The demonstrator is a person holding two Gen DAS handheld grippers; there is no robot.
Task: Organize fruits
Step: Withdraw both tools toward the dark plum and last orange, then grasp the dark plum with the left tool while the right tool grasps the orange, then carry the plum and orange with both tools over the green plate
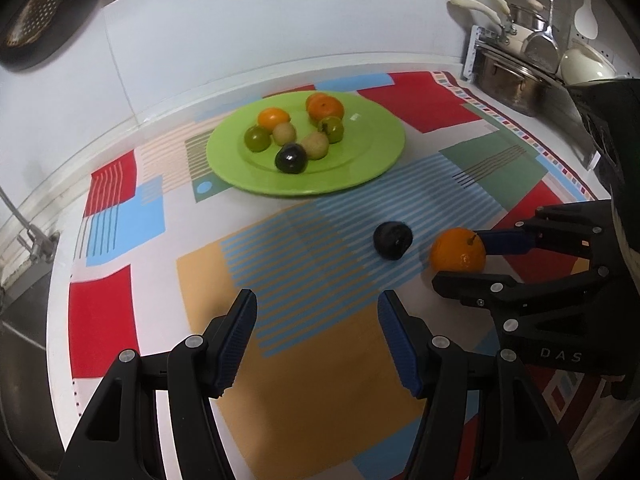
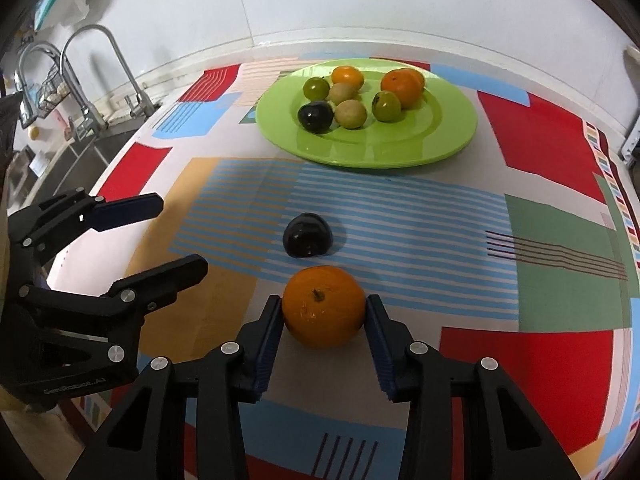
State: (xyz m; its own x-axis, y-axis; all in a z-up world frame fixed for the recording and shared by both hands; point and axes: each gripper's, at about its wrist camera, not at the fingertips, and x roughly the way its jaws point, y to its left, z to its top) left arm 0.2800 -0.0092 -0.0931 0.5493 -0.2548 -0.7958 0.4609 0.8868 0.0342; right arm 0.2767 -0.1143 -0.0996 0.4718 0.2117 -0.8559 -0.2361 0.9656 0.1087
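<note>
A green plate point(image 1: 372, 148) point(image 2: 448, 136) at the back of the patterned cloth holds several fruits: oranges, green ones, pale ones and a dark plum point(image 1: 291, 159) point(image 2: 315, 117). A loose dark plum point(image 1: 393, 240) point(image 2: 307, 236) lies on the cloth in front of the plate. Next to it an orange point(image 1: 458, 250) point(image 2: 323, 306) rests on the cloth between the fingers of my right gripper point(image 1: 460, 256) point(image 2: 323, 312), whose pads touch both its sides. My left gripper point(image 1: 318, 312) point(image 2: 180, 236) is open and empty, left of the orange.
A sink with taps point(image 2: 80, 80) lies at the left edge of the counter. Pots and utensils point(image 1: 532, 52) stand at the back right. A white wall runs behind the plate. The cloth point(image 1: 304, 380) covers most of the counter.
</note>
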